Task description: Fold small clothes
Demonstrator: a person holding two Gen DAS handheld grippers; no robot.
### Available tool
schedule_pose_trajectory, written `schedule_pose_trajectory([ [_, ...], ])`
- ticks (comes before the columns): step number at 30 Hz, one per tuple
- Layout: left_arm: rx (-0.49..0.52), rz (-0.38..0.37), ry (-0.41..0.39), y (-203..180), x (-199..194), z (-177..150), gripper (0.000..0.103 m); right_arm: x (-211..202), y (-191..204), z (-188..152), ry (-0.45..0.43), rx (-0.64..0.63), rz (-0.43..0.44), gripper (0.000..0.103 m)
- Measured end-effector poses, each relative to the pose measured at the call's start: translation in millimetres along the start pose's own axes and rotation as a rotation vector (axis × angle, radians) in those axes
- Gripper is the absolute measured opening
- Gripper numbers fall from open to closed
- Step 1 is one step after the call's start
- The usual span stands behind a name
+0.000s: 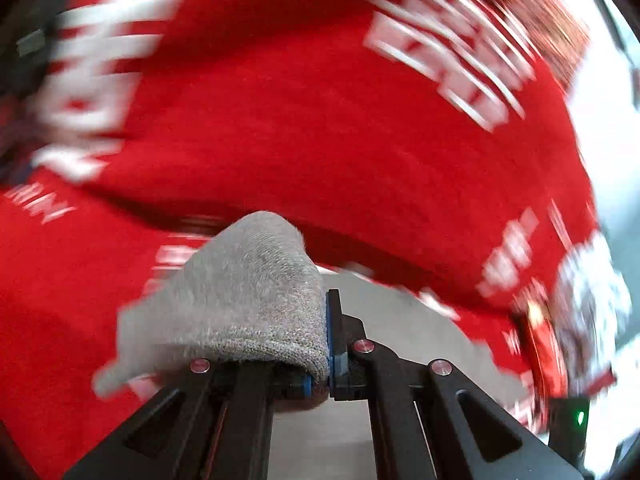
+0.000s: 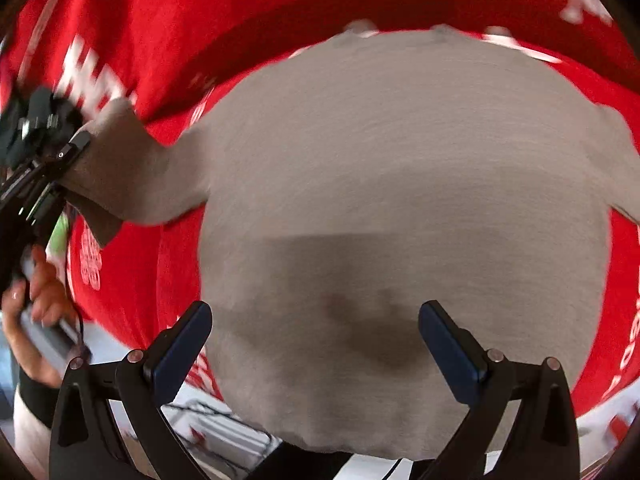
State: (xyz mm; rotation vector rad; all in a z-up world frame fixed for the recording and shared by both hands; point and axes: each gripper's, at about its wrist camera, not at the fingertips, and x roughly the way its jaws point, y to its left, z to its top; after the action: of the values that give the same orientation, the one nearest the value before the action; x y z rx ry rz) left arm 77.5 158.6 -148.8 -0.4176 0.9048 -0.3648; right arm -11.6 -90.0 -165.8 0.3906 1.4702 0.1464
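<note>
My left gripper [image 1: 329,344] is clamped on the sleeve end of the grey top [image 2: 400,208], lifting it to fold across. The top lies on the red cloth [image 2: 240,0]. My right gripper [image 2: 316,344] hovers open above it.

The left gripper [image 1: 329,340] is clamped — its blue-padded fingers [image 1: 331,320] meet on a fold of the grey garment [image 1: 240,292], which drapes over the left finger. In the right wrist view that gripper [image 2: 76,148] sits at the garment's left sleeve, carried by a hand [image 2: 36,300] wrapped round its handle below. The right gripper [image 2: 316,344] hangs above the garment's body [image 2: 400,180], tilted steeply down, its jaws spread wide — nothing between the pads [image 2: 448,344].
</note>
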Motion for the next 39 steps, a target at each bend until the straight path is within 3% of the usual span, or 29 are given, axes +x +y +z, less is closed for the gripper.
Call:
schedule_pose_trajectory([
  [2, 0.071, -0.067, 0.077, -38.1, 41.8, -5.7, 0.006, -11.0, -26.2, 4.1, -0.037, 0.055, -0.009, 0.103],
  [5, 0.151, -0.099, 0.196, -79.7, 101.2, -26.3, 0.006, -19.9, -63.9, 7.0, -0.072, 0.13, -0.036, 0.103],
  [10, 0.232, 0.004, 0.321, -97.3, 157.6, -56.3, 0.006, -16.4, -120.7, 3.3, -0.061, 0.232, -0.078, 0.103],
  [11, 0.243, 0.029, 0.344, -97.2, 161.5, -59.5, 0.022, -14.7, -126.8, 3.2, -0.056, 0.236, -0.085, 0.103],
  [12, 0.246, 0.045, 0.361, -92.1, 159.9, -64.5, 0.059, -13.2, -130.6, 4.4, -0.053, 0.238, -0.09, 0.103],
  [13, 0.243, 0.064, 0.357, -88.5, 154.3, -66.4, 0.074, -11.5, -135.0, 6.6, -0.05, 0.236, -0.098, 0.103],
  [14, 0.237, 0.088, 0.331, -86.5, 146.1, -66.3, 0.082, -12.5, -140.5, 9.8, -0.05, 0.232, -0.102, 0.103],
  [18, 0.203, 0.122, 0.336, -63.0, 111.1, -64.7, 0.082, -11.8, -125.1, 32.6, -0.076, 0.16, -0.135, 0.103],
  [21, 0.155, 0.201, 0.298, -31.2, 78.4, -51.2, 0.082, -12.7, -92.4, 56.6, -0.12, -0.003, -0.157, 0.103],
  [23, 0.12, 0.295, 0.272, -3.5, 63.3, -42.8, 0.082, -9.1, -54.0, 69.9, -0.152, -0.19, -0.201, 0.103],
  [27, 0.01, 0.397, 0.321, 62.2, 66.1, -28.6, 0.082, 18.0, 24.0, 75.3, -0.216, -0.622, -0.34, 0.103],
  [30, -0.027, 0.421, 0.336, 82.0, 79.0, -26.6, 0.082, 68.4, 61.2, 65.6, -0.192, -0.919, -0.529, 0.101],
  [32, -0.039, 0.43, 0.335, 88.4, 86.4, -25.9, 0.083, 91.1, 64.5, 67.8, -0.18, -0.986, -0.612, 0.08],
  [33, -0.045, 0.431, 0.336, 91.9, 89.5, -25.3, 0.083, 95.2, 60.7, 78.0, -0.157, -0.95, -0.602, 0.044],
  [34, -0.049, 0.426, 0.339, 91.3, 96.5, -25.6, 0.083, 90.8, 53.4, 88.5, -0.147, -0.87, -0.561, 0.027],
  [35, -0.054, 0.418, 0.343, 91.3, 100.2, -24.8, 0.082, 81.7, 43.0, 98.5, -0.152, -0.765, -0.502, 0.027],
  [37, -0.087, 0.388, 0.369, 96.7, 111.6, -23.0, 0.082, 47.6, -7.3, 124.1, -0.184, -0.394, -0.245, 0.027],
  [39, -0.12, 0.373, 0.382, 101.3, 120.0, -21.2, 0.082, 29.6, -55.6, 131.3, -0.215, -0.117, -0.101, 0.028],
])
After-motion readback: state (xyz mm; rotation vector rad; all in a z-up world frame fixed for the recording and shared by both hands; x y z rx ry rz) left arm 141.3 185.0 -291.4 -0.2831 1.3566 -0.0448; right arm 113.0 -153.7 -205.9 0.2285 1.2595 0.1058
